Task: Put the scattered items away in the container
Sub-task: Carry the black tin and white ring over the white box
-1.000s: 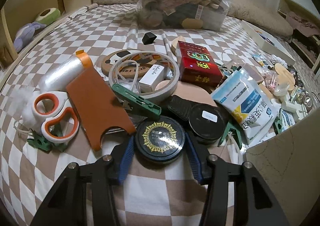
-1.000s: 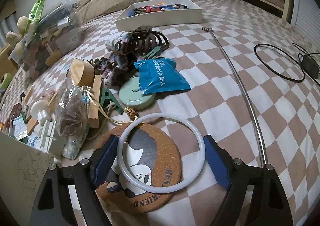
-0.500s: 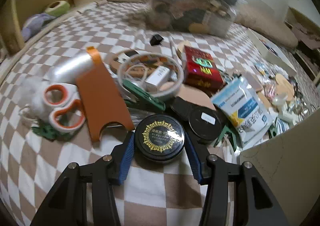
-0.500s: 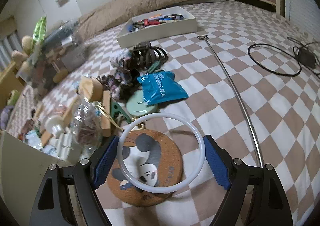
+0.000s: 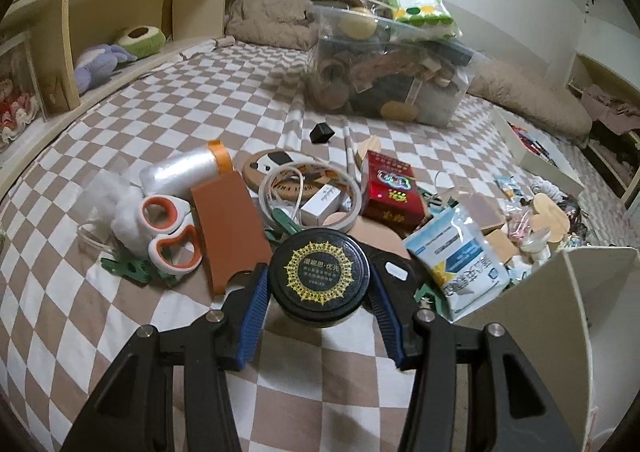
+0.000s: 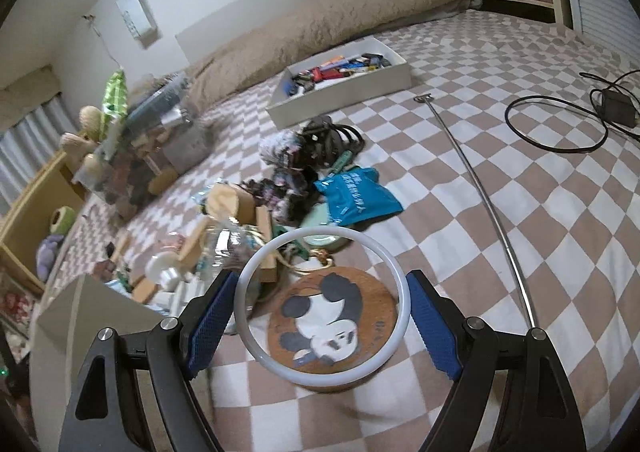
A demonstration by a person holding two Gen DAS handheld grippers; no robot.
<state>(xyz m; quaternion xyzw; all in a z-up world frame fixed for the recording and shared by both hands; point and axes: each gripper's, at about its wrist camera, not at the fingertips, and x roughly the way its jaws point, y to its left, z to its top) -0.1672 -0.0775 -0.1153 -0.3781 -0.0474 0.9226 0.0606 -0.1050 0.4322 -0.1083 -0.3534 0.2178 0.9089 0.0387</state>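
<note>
In the left wrist view, the left gripper (image 5: 319, 294) holds a round black tin (image 5: 319, 279) between its blue ribbed pads, just as it did a second ago, but the tin now sits clear of the checkered bedspread (image 5: 168, 108) and covers part of the pile that showed beyond it earlier. More of the room shows above: the wooden shelf (image 5: 80, 36) and a clear plastic bin (image 5: 384, 72) crammed with oddments. The tin's lid is glossy, stamped with a gold sunburst ring. Just beyond the left jaw lie a flat orange plastic piece (image 5: 228, 228) with a notched edge and orange-handled scissors (image 5: 170, 228); straight past the tin sit a white ring (image 5: 308, 194) and a shiny red box (image 5: 390, 186). Beyond the right jaw rests a soft blue and white pouch (image 5: 460, 256), and beside that jaw stands the pale wall of the container (image 5: 560, 312).

In the right wrist view, the right gripper (image 6: 320, 312) grips a thin, smooth white hoop (image 6: 322, 306) across its width with widely spread jaws. Compared with a second ago the hoop is lifted and tilted, no longer lying flat on the round cork coaster (image 6: 334, 326) with its panda print, which stays on the bedspread below. Beyond the tips lies a crinkled blue packet (image 6: 356, 198); past the right jaw runs a slim metal rod (image 6: 480, 196). The container's wall (image 6: 92, 316) stands beside the left jaw.
</note>
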